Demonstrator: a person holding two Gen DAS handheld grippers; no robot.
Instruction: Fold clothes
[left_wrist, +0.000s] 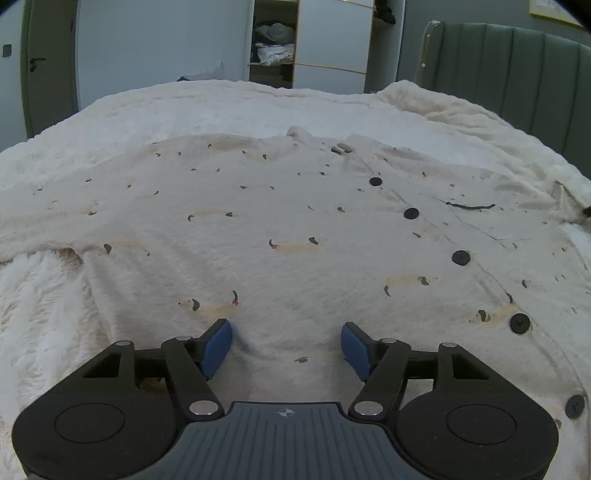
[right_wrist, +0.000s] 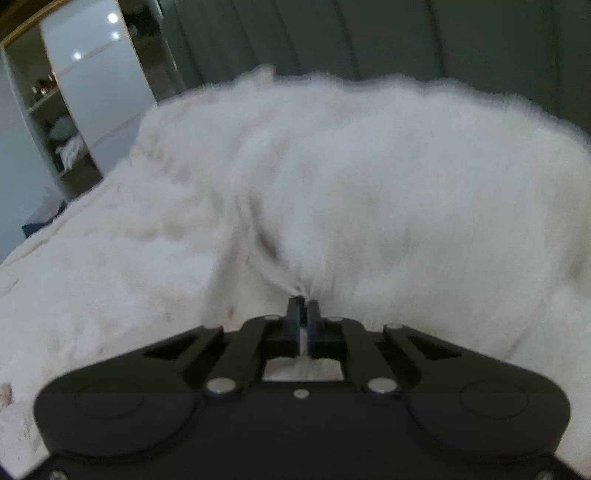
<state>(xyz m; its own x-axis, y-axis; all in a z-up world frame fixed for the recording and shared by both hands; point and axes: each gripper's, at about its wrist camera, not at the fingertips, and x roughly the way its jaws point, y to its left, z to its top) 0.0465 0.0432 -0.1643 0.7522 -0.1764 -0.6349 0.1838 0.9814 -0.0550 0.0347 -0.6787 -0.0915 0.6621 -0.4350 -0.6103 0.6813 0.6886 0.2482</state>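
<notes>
While the cream pajama shirt (left_wrist: 288, 221) lies spread flat on the fluffy white blanket (left_wrist: 40, 317), buttons (left_wrist: 410, 213) running down its right side, the left gripper (left_wrist: 286, 345) sits over its near hem, jaws wide apart; right gripper (right_wrist: 303, 304) pinched together on white fuzzy fabric (right_wrist: 369, 192), view blurred

Left gripper (left_wrist: 286, 341): jaws spread wide, blue pads (left_wrist: 218, 345) well apart, pointed forward and low, nothing between them. Right gripper (right_wrist: 303, 308): jaws pinched nearly together on a gathered tuft of white fabric (right_wrist: 301, 286); view blurred, wrist angled slightly down.
</notes>
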